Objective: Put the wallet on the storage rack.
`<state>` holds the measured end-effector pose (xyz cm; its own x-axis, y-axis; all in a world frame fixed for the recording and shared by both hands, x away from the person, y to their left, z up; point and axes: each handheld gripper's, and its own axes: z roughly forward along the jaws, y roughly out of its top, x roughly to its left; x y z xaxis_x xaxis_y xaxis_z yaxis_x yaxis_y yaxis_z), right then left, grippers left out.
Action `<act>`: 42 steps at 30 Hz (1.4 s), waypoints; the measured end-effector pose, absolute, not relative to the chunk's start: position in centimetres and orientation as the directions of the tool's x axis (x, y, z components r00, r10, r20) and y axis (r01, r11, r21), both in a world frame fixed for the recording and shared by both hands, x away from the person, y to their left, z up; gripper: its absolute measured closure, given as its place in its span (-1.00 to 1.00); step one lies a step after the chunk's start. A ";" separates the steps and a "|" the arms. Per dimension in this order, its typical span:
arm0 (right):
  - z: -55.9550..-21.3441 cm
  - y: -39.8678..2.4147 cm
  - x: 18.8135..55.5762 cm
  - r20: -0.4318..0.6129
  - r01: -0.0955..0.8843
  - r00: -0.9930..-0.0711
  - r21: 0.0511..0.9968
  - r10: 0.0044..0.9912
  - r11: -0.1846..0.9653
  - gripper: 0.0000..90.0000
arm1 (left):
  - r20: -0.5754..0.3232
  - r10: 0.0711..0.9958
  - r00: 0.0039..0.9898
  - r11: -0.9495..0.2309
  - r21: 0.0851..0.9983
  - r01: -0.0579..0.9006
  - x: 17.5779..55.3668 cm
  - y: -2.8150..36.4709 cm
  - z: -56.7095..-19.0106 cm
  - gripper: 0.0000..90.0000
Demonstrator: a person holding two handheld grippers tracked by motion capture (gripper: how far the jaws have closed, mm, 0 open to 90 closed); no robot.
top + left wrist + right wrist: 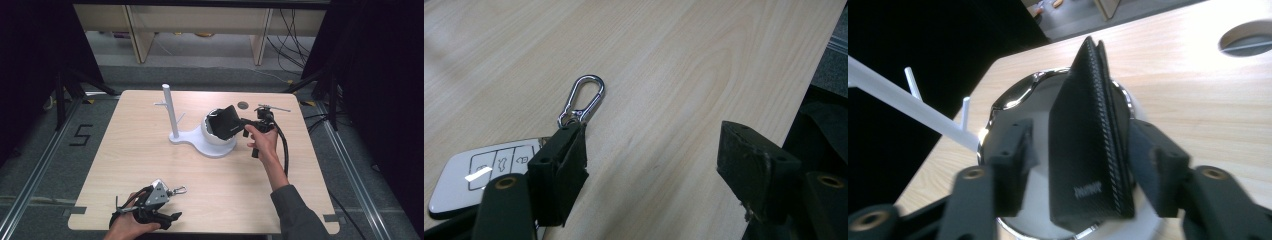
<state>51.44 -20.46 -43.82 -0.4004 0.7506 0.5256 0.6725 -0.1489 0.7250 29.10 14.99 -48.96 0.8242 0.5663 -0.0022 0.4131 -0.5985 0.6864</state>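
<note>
A black folded wallet stands on edge in a shiny bowl on a white stand. My right gripper is open, with one jaw on each side of the wallet and a gap showing at the left pad. Near the table's front left edge, my left gripper is open over bare wood with nothing between its fingers. A white key fob with a silver carabiner lies just beside its left jaw.
A white pole with short pegs rises from the stand, left of the bowl. A round hole is cut in the wooden table behind the bowl. Dark curtains flank the table and cables trail at the right.
</note>
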 end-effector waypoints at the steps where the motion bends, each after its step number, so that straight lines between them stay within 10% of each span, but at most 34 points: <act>1: -43.7 -20.7 51.1 0.541 0.676 -0.394 0.718 0.742 -0.165 -0.15 | -0.004 0.565 0.825 -0.598 0.688 0.412 29.1 15.0 -49.0 -0.38; 42: -45.6 -22.2 39.7 0.353 0.647 -0.540 0.755 0.764 0.108 -0.39 | 0.009 0.596 0.803 -0.584 0.691 0.426 29.4 16.0 -48.6 -0.47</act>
